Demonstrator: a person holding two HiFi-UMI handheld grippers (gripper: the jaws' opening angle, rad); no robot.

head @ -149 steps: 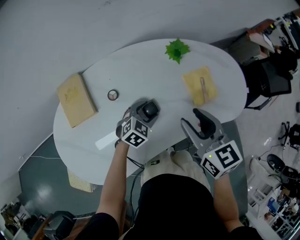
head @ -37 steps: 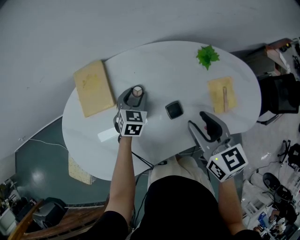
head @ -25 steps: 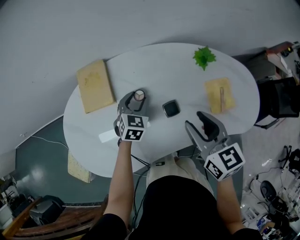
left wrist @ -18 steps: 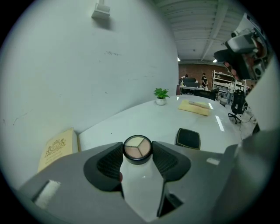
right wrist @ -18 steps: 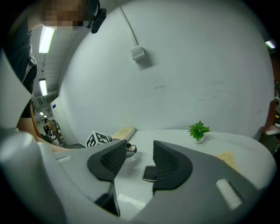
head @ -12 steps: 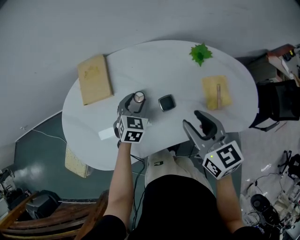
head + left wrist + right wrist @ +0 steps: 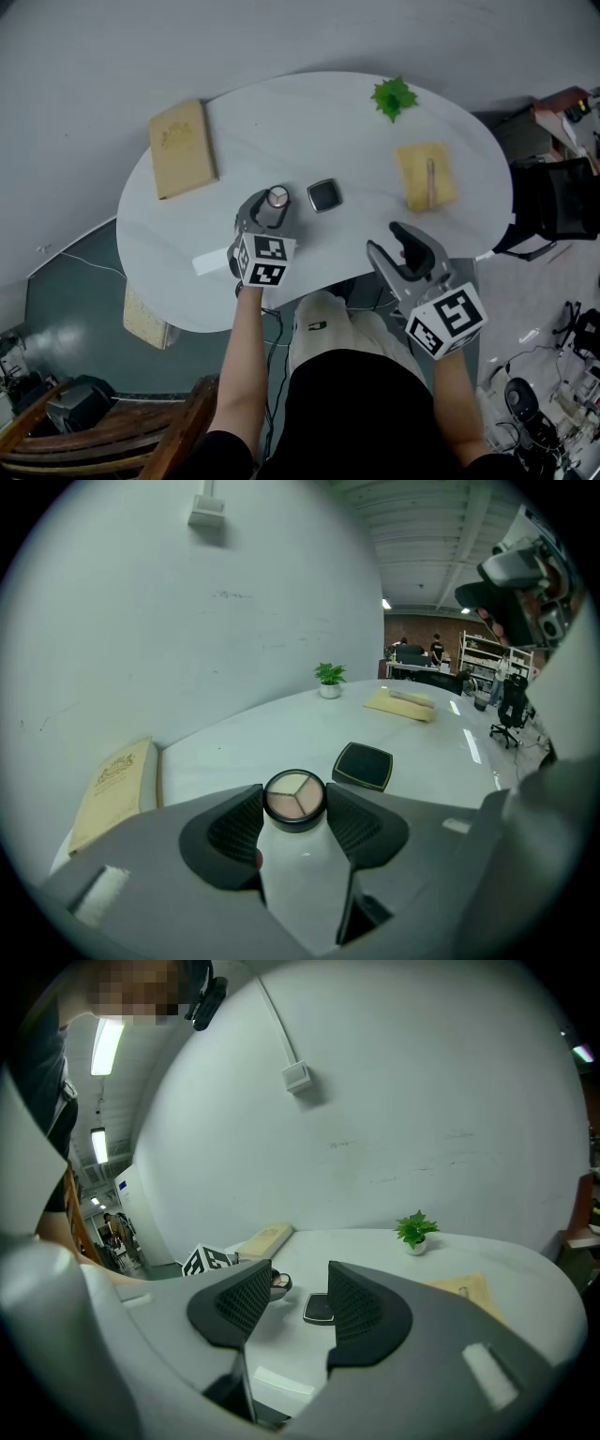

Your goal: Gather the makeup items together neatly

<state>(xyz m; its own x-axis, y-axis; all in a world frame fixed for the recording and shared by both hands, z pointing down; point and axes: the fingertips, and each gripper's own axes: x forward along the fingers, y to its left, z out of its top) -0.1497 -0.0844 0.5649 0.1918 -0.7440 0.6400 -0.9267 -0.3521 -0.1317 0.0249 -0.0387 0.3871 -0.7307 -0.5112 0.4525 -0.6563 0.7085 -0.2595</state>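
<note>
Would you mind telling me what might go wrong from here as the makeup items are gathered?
The round eyeshadow compact sits only at the tips of the left gripper, so it may slip out.
The black square compact lies close beside it; a careless approach may knock it away.

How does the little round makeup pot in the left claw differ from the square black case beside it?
The round pot is circular and shows three beige shades on top; the square case shows only a plain black lid. The round pot is clamped between the left gripper's jaws; the square case lies free on the white table, apart from it. Both are small, dark-rimmed makeup compacts.
</note>
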